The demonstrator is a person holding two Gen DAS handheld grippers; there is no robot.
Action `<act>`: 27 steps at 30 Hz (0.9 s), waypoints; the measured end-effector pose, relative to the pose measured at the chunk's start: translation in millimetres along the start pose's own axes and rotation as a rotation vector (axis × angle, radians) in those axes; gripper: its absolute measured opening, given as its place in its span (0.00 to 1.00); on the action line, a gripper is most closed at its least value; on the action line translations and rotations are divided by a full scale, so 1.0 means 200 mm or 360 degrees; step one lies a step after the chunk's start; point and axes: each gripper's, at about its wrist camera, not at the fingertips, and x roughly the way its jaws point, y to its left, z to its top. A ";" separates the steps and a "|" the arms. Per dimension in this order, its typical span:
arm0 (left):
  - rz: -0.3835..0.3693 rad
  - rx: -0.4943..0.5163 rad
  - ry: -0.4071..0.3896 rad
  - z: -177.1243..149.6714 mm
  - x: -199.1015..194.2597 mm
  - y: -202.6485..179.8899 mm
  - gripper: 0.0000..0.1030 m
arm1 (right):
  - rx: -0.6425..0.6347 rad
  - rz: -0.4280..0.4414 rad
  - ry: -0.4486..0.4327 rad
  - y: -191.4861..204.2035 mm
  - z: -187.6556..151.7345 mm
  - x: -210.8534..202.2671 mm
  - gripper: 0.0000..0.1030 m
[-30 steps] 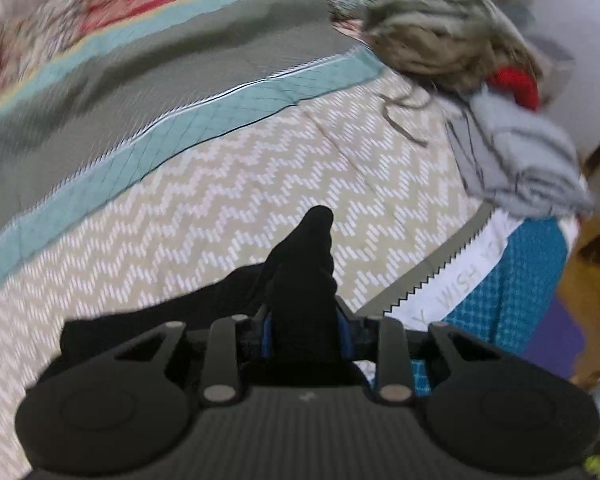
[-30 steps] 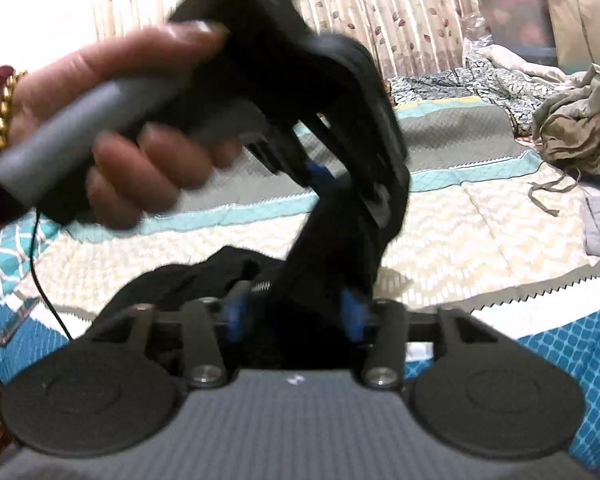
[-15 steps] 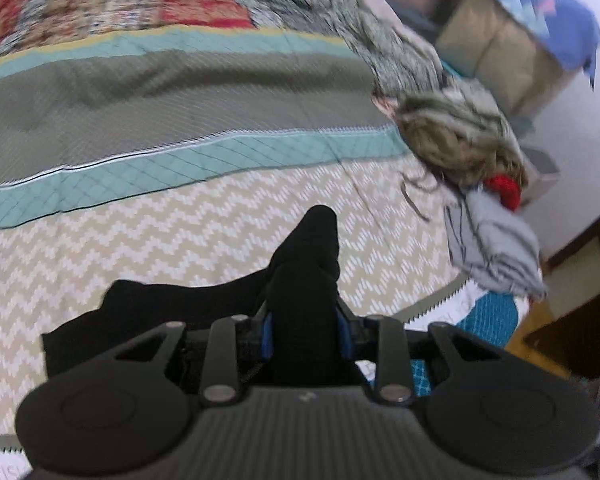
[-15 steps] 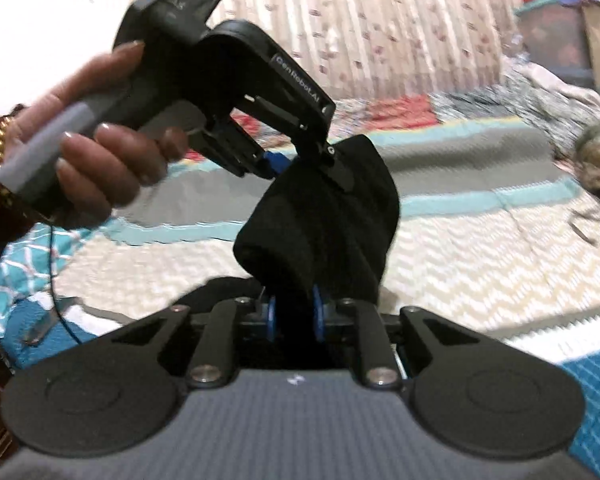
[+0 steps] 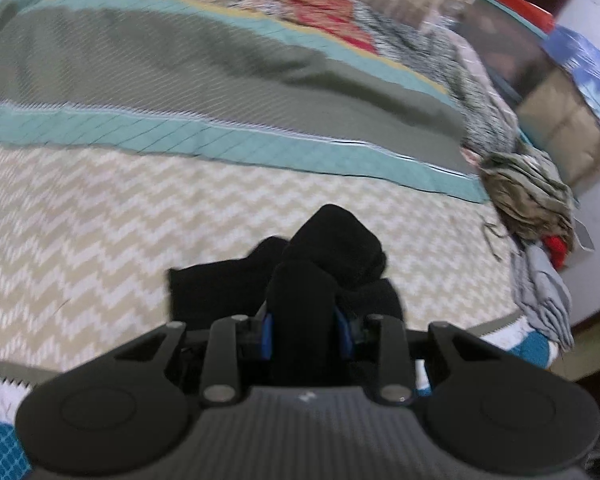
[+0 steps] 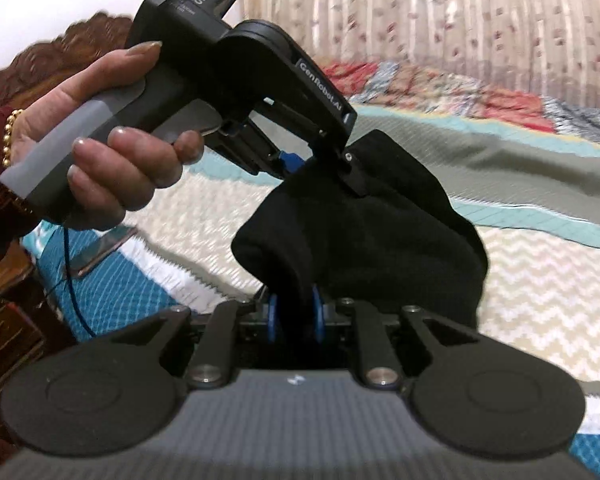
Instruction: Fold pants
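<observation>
The black pants (image 5: 336, 240) hang bunched between both grippers above the bed. My left gripper (image 5: 304, 328) is shut on a thick fold of them, and the cloth hides its blue pads almost fully. In the right wrist view my right gripper (image 6: 294, 320) is shut on a narrower fold of the same pants (image 6: 380, 232). Beyond it, a hand (image 6: 112, 160) holds the left gripper (image 6: 320, 168), which pinches the upper edge of the cloth. The lower part of the pants is hidden behind the gripper bodies.
A quilt (image 5: 140, 208) with zigzag, teal and grey-green bands covers the bed. A heap of crumpled clothes (image 5: 528, 196) and a grey garment (image 5: 548, 300) lie at its right edge. A carved wooden headboard (image 6: 60, 48) stands at left, with a flat dark object (image 6: 104, 248) on the bed edge.
The right jaws have narrowed onto the black cloth. Both grippers have swung across the bed with the pants, which are now lifted and more bunched; the clothes heap has slid to the right of the left view.
</observation>
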 end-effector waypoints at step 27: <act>0.0081 -0.0194 -0.0113 -0.26 0.09 0.40 0.67 | 0.0003 0.0256 0.0237 0.09 -0.07 0.15 0.49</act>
